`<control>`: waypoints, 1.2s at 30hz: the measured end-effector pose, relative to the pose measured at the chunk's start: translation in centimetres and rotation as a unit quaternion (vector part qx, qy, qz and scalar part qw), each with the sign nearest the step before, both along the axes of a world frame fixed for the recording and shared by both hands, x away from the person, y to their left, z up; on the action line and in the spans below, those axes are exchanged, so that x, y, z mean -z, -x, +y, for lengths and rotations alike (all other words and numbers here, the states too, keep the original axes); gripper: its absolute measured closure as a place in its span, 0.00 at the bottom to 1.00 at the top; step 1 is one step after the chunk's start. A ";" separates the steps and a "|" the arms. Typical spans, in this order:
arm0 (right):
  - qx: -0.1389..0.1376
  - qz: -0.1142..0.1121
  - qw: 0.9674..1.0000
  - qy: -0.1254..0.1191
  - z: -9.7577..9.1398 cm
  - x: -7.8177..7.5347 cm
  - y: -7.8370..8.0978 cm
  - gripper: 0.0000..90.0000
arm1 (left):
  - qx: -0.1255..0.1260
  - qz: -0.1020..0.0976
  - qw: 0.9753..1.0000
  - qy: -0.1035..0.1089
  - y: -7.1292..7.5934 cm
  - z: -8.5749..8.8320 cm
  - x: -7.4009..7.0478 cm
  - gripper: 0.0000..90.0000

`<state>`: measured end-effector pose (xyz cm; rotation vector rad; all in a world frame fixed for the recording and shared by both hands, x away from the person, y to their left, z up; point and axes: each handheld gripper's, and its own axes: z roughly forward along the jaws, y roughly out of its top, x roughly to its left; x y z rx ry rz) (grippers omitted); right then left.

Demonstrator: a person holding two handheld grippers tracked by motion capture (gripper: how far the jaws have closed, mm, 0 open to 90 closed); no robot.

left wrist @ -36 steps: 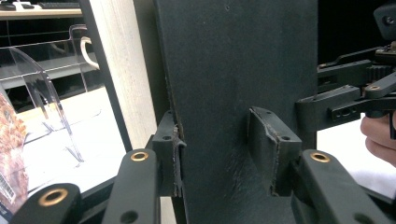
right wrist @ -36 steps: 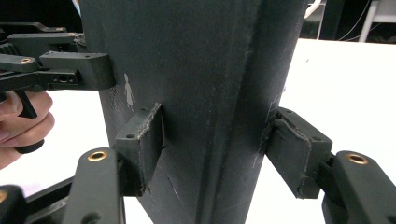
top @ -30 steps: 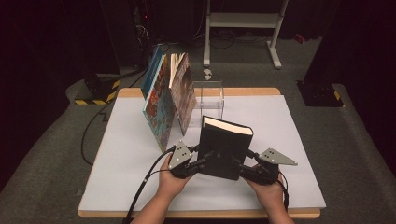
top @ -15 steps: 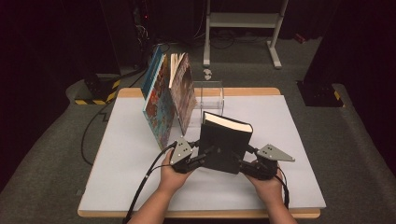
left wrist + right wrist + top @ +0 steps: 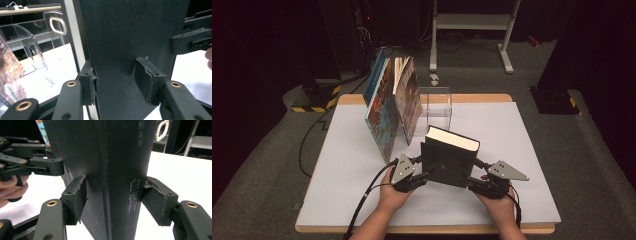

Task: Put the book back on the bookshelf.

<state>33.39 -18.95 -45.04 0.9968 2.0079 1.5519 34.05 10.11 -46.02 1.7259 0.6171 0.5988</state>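
A thick black book [image 5: 449, 160] stands on edge, slightly tilted, near the front of the white table [image 5: 537, 150]. My left gripper [image 5: 421, 167] holds its left edge and my right gripper [image 5: 474, 172] its right edge. In the left gripper view the left gripper [image 5: 116, 82] has the book [image 5: 130, 37] between its pads. Those jaws have just eased open a little but still touch the covers. In the right gripper view the right gripper [image 5: 115, 197] is shut across the spine [image 5: 105, 157], which bears pale printed characters.
Two picture books [image 5: 384, 112] and a brown one [image 5: 408, 95] lean together at the back left. A clear acrylic stand [image 5: 434, 102] sits behind the black book. A white rack [image 5: 472, 22] stands on the floor beyond the table.
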 end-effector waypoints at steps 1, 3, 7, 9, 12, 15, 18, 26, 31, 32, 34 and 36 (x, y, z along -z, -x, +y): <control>-0.001 0.001 1.000 -0.002 0.0 0.0 0.0 0.39 | -0.002 -0.002 1.000 -0.003 0.1 0.0 0.0 0.59; -0.004 0.001 1.000 -0.005 0.0 0.1 0.1 0.39 | -0.003 -0.004 1.000 -0.006 0.3 0.0 -0.1 0.59; -0.011 0.002 1.000 -0.010 -0.2 0.2 0.1 0.38 | -0.008 -0.002 1.000 -0.007 0.4 0.2 -0.1 0.58; -0.016 -0.002 1.000 -0.010 -0.2 0.3 0.1 0.37 | -0.012 0.002 1.000 -0.005 0.4 0.4 0.0 0.56; -0.017 -0.007 1.000 -0.007 -0.2 0.4 0.0 0.37 | -0.020 0.011 1.000 -0.003 0.4 0.9 0.2 0.51; -0.020 -0.007 1.000 0.000 -0.1 0.6 0.0 0.37 | -0.025 0.018 1.000 -0.002 0.6 1.6 0.4 0.48; -0.028 -0.002 1.000 -0.001 0.1 0.7 0.0 0.34 | -0.032 0.026 0.999 -0.001 0.9 2.5 0.6 0.45; -0.039 0.006 0.999 0.011 0.3 1.0 -0.1 0.33 | -0.077 0.043 0.996 -0.009 1.7 6.8 1.5 0.42; -0.035 0.013 0.999 0.006 0.4 0.8 -0.3 0.29 | -0.118 0.051 0.992 -0.001 1.9 9.5 2.2 0.40; -0.036 0.013 0.999 0.005 0.4 0.7 -0.3 0.29 | -0.127 0.049 0.991 -0.006 1.9 9.8 2.3 0.40; -0.041 0.012 0.999 0.002 0.4 0.4 -0.4 0.29 | -0.143 0.057 0.988 -0.005 1.8 10.5 2.7 0.40; -0.045 0.011 0.999 -0.002 0.5 0.1 -0.5 0.28 | -0.156 0.074 0.985 -0.001 1.5 11.1 2.8 0.40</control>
